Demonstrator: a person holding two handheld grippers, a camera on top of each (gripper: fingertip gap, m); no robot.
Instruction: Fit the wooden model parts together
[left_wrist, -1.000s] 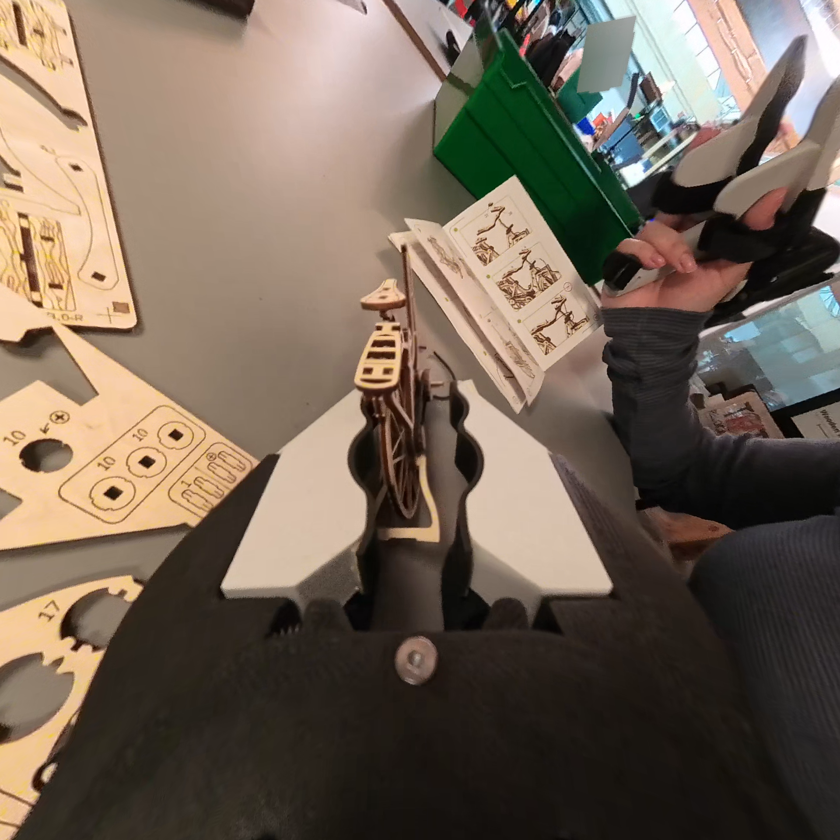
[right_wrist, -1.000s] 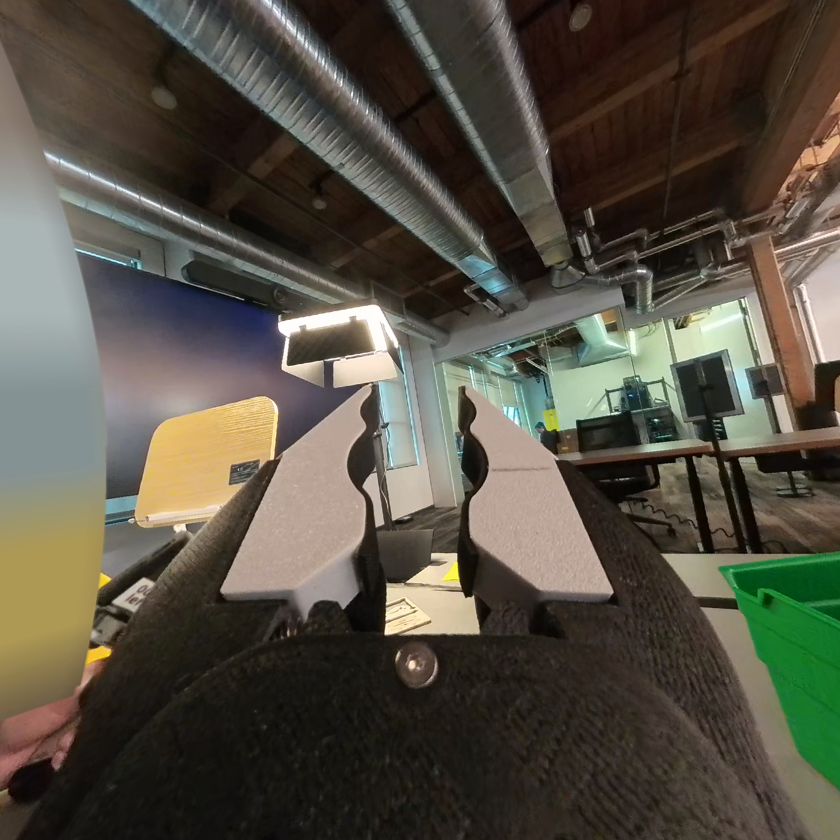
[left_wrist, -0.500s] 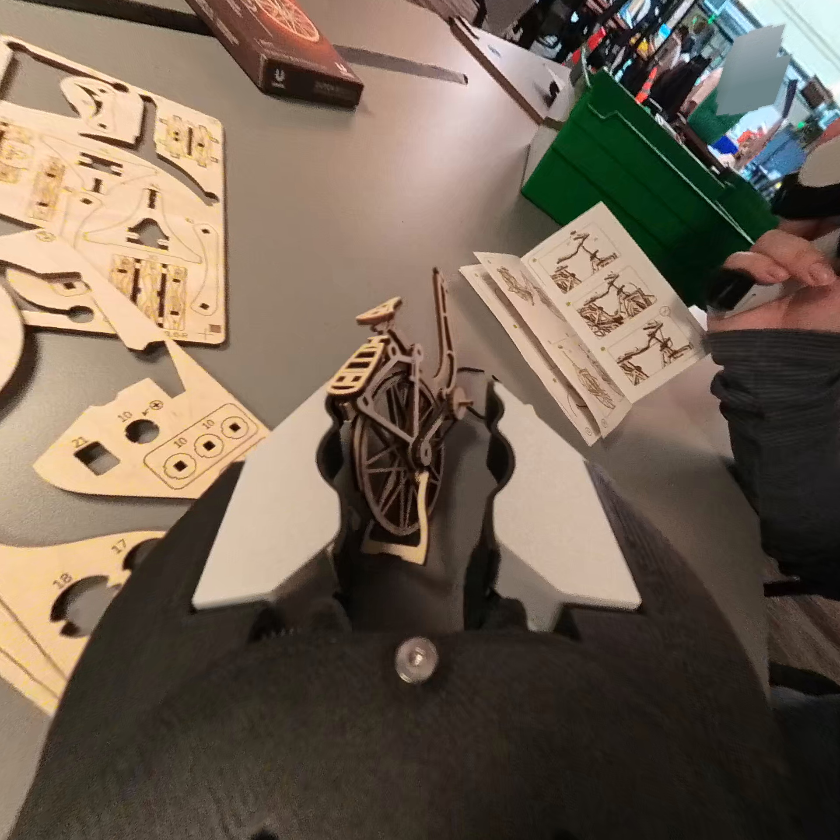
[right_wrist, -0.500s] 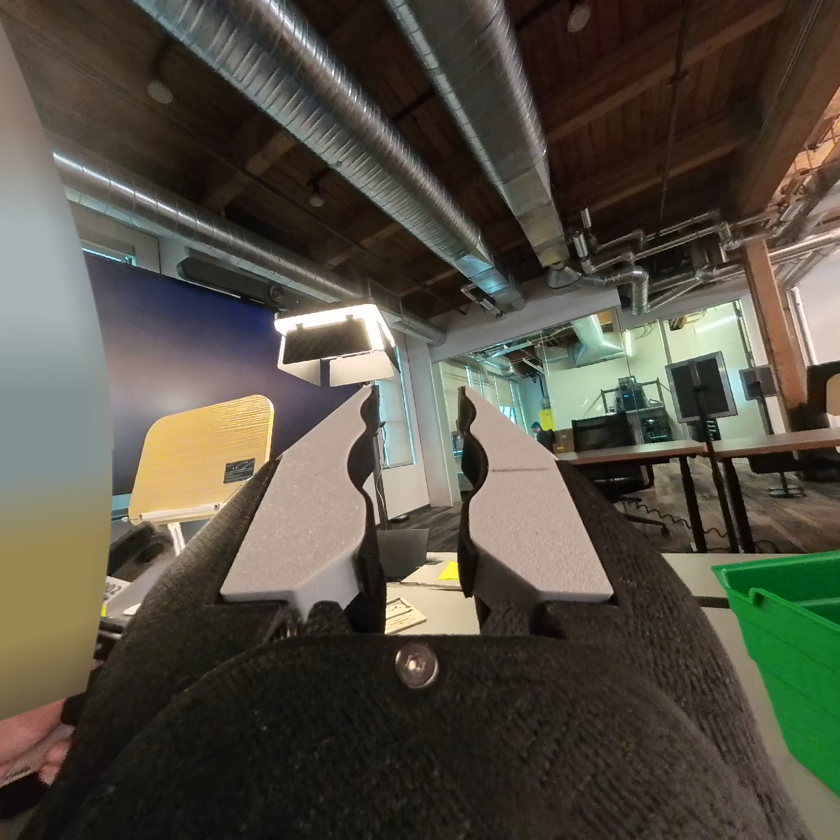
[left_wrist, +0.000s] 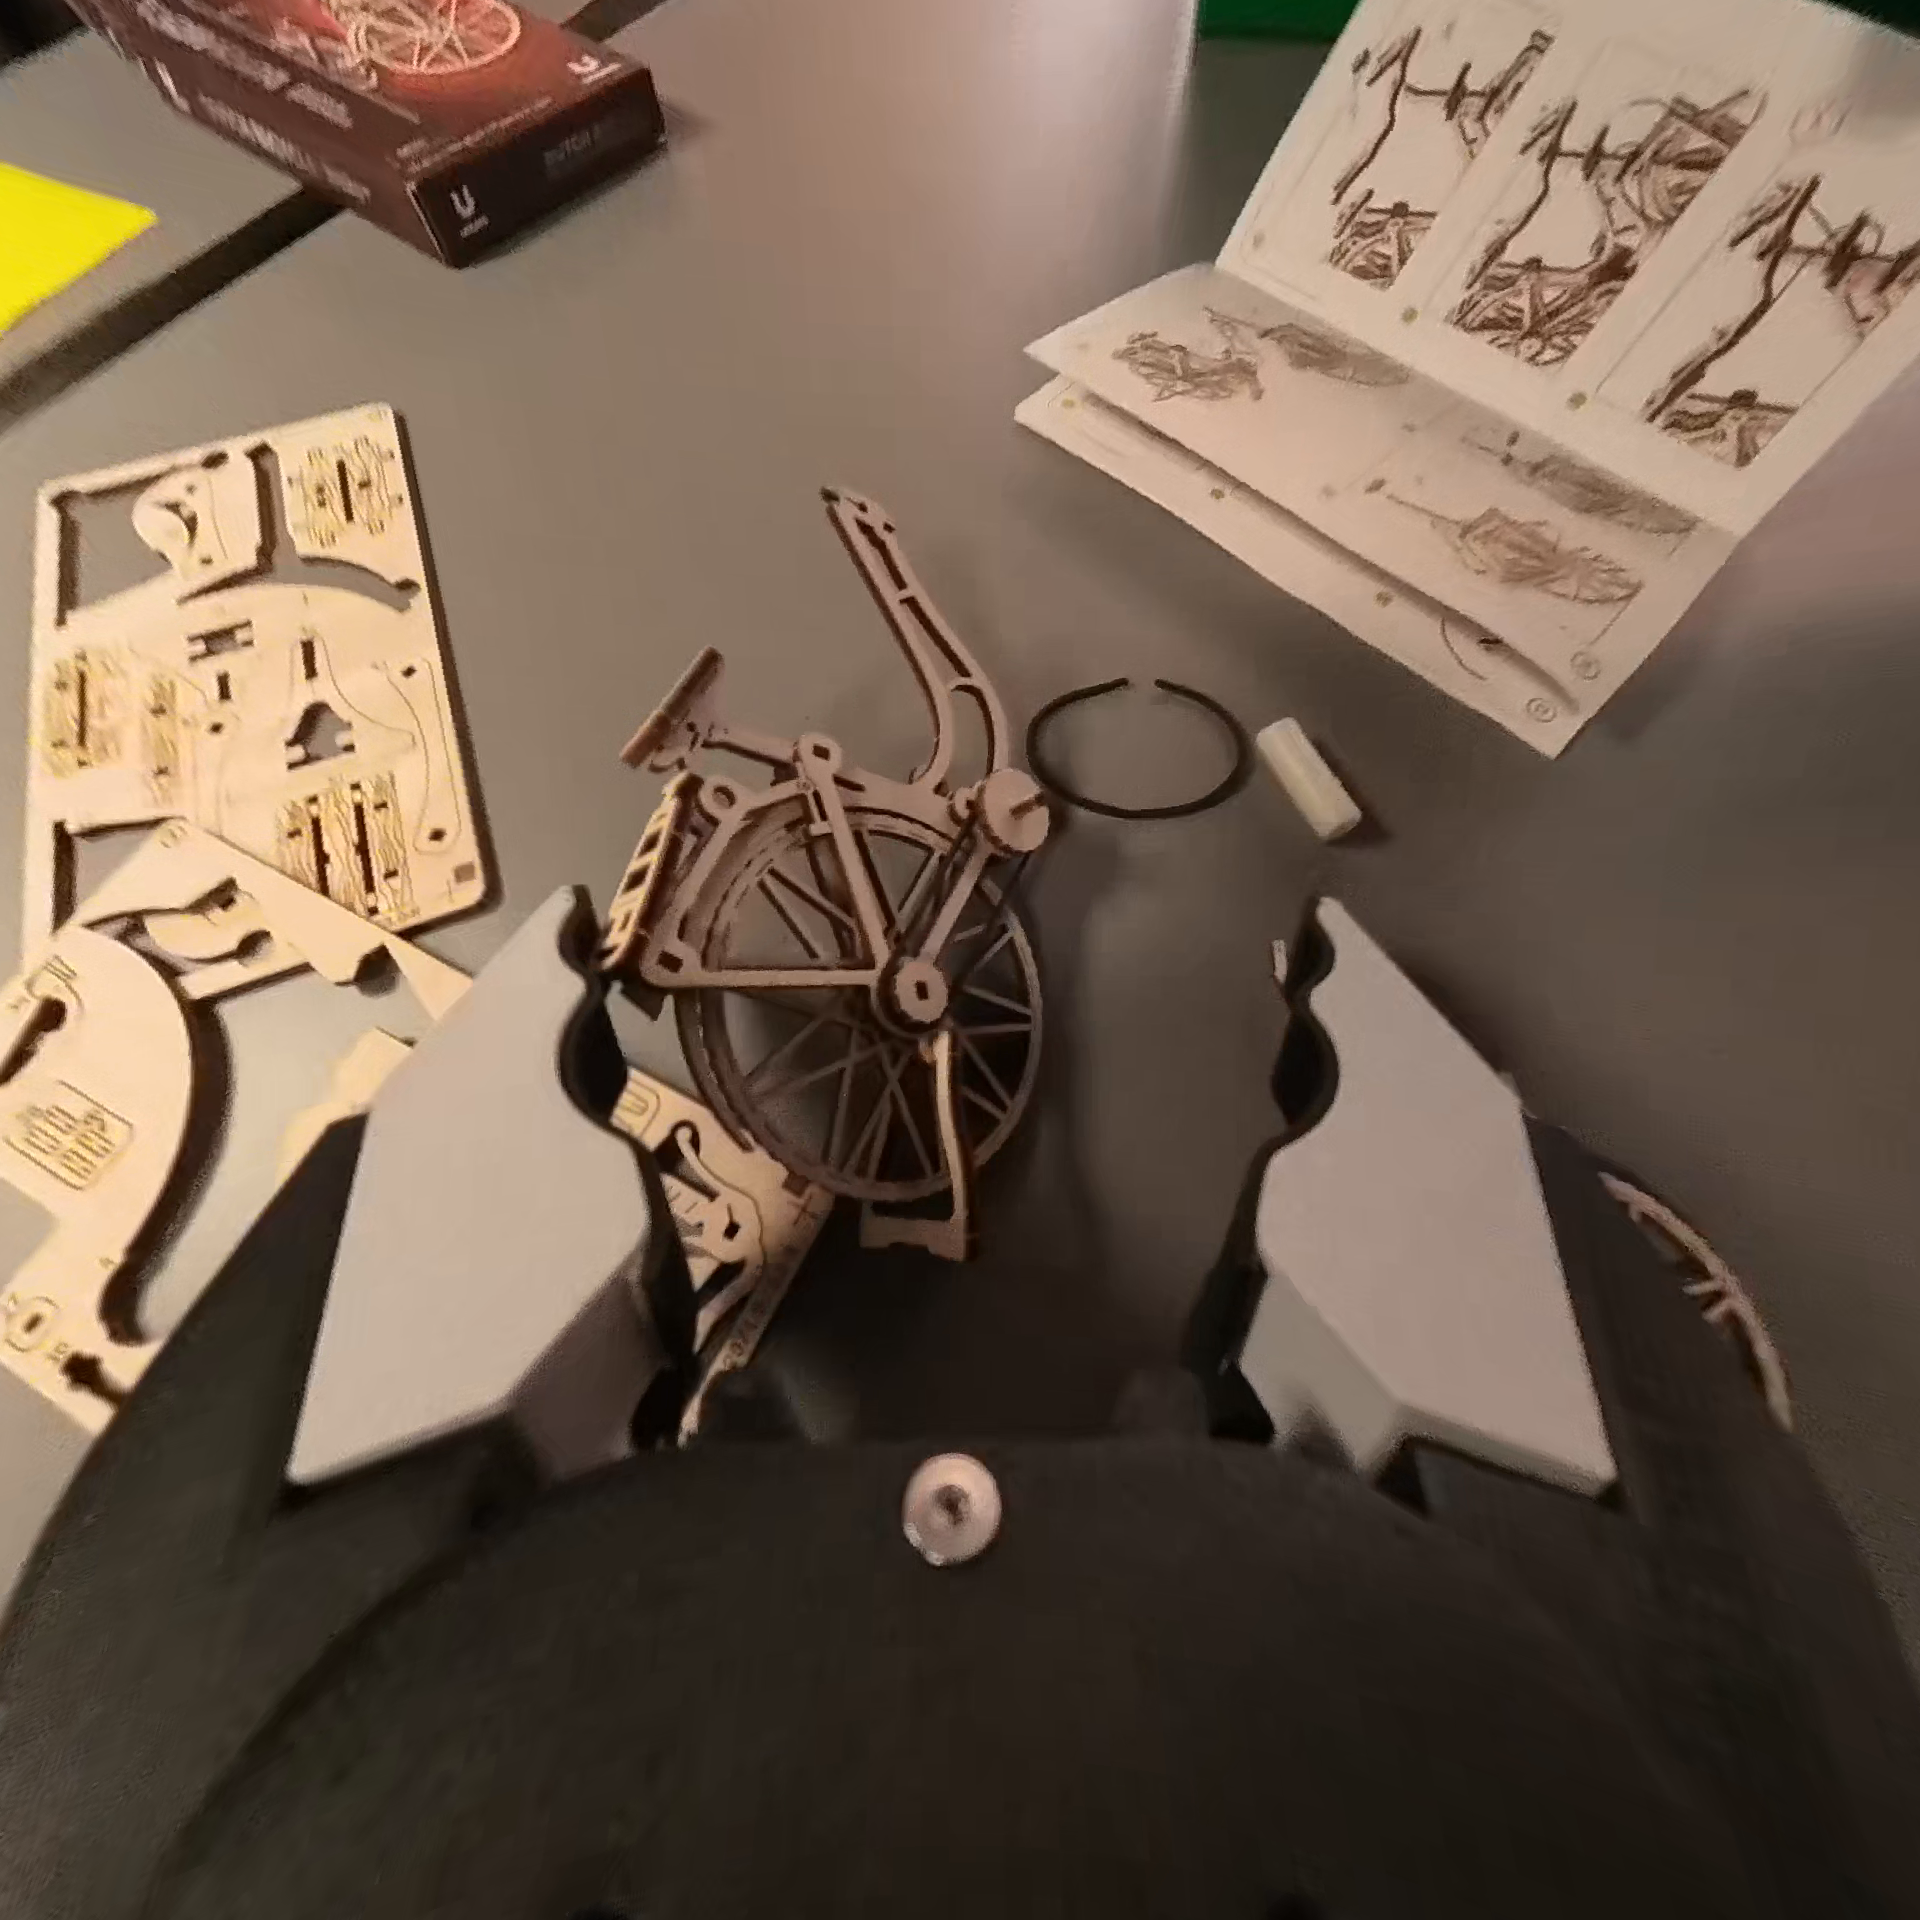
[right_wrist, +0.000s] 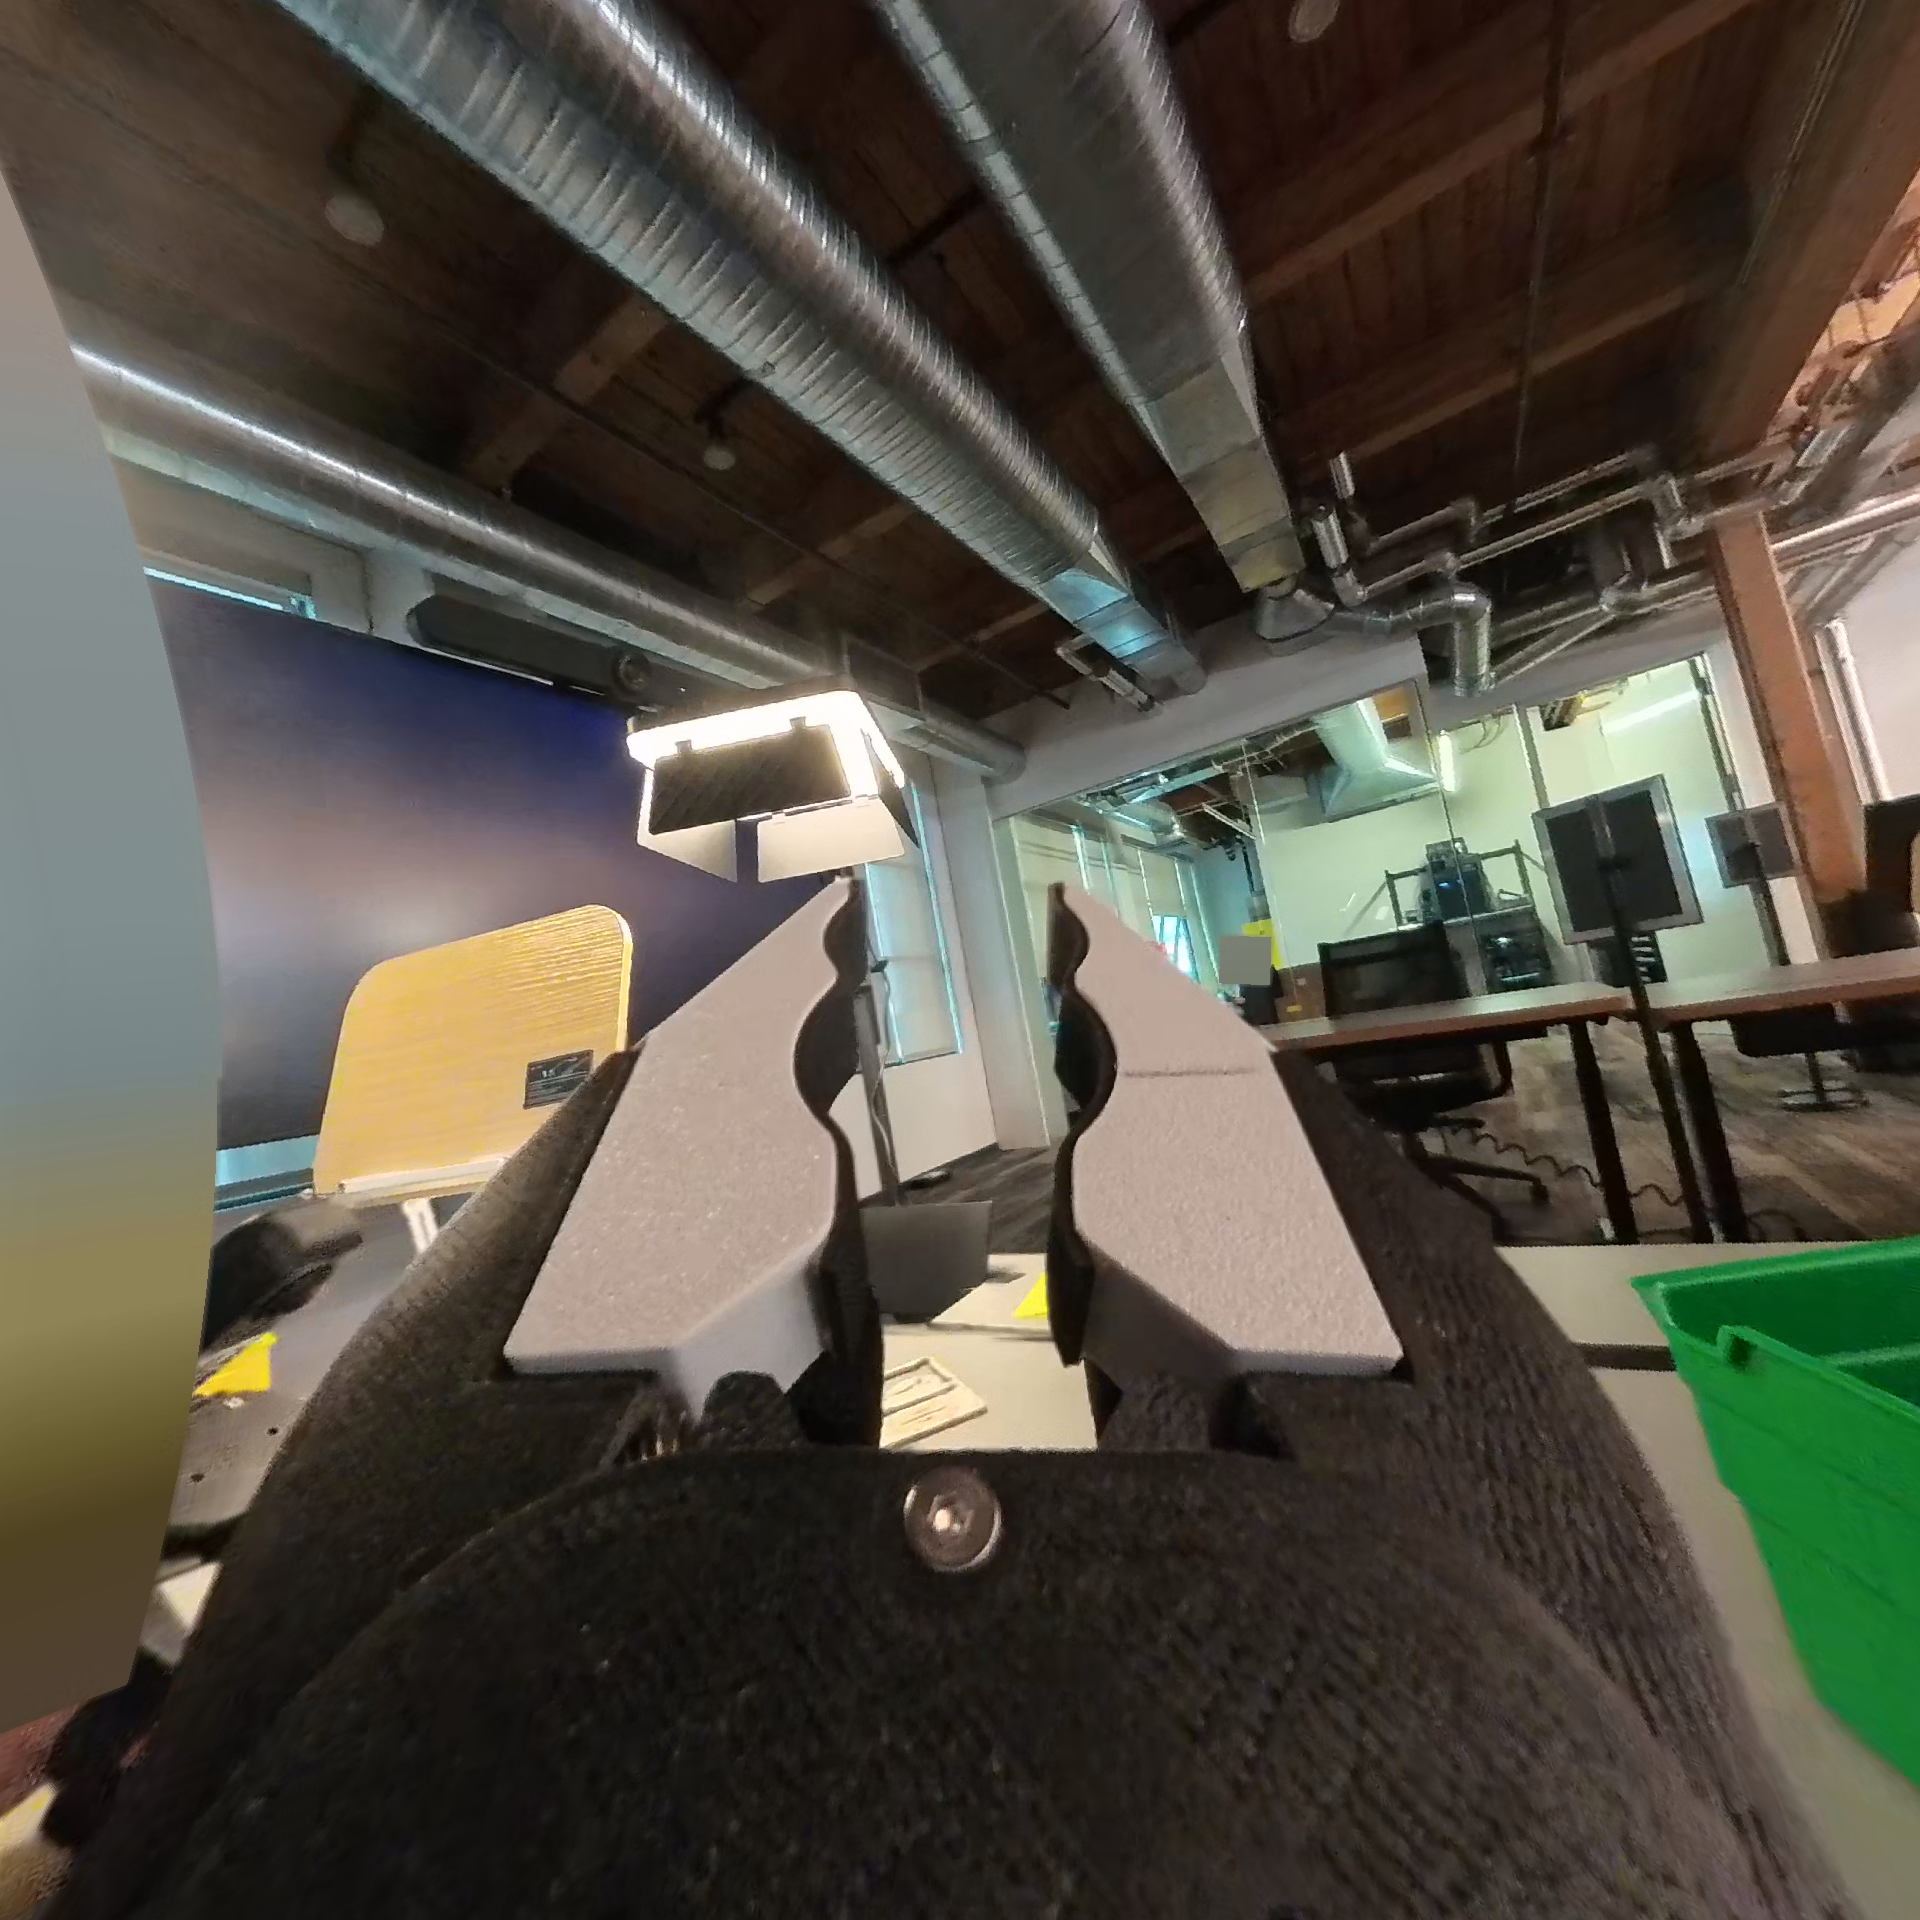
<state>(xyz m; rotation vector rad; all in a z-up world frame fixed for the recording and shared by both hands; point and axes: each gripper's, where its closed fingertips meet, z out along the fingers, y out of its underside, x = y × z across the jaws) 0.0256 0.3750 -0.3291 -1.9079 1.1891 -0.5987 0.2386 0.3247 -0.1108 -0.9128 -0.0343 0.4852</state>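
Note:
A partly built wooden bicycle model (left_wrist: 862, 997), with one spoked wheel, a frame, a saddle and a curved fork, rests on the grey table (left_wrist: 831, 364). My left gripper (left_wrist: 945, 909) is wide open around it. The model sits nearer the left finger (left_wrist: 499, 1143) and is not clamped. A black ring (left_wrist: 1132, 748) and a small white cylinder (left_wrist: 1307, 777) lie just beyond the model. My right gripper (right_wrist: 953, 899) points up into the room, its fingers apart with nothing between them.
Punched wooden part sheets (left_wrist: 260, 665) lie on the left and under the left finger. An open instruction booklet (left_wrist: 1455, 416) lies at the far right, and a dark box (left_wrist: 416, 114) at the far left. Another spoked wheel (left_wrist: 1704, 1288) shows at the right edge. A green bin (right_wrist: 1818, 1455) is at my right. Spacing between my two grippers at the tips: around 30 cm. To the small white cylinder (left_wrist: 1307, 777): left tips about 4 cm, right tips about 25 cm.
My left gripper has opened and let go of the bicycle model, which now rests on the table. The left view has tipped down toward the table. The right gripper has hardly moved.

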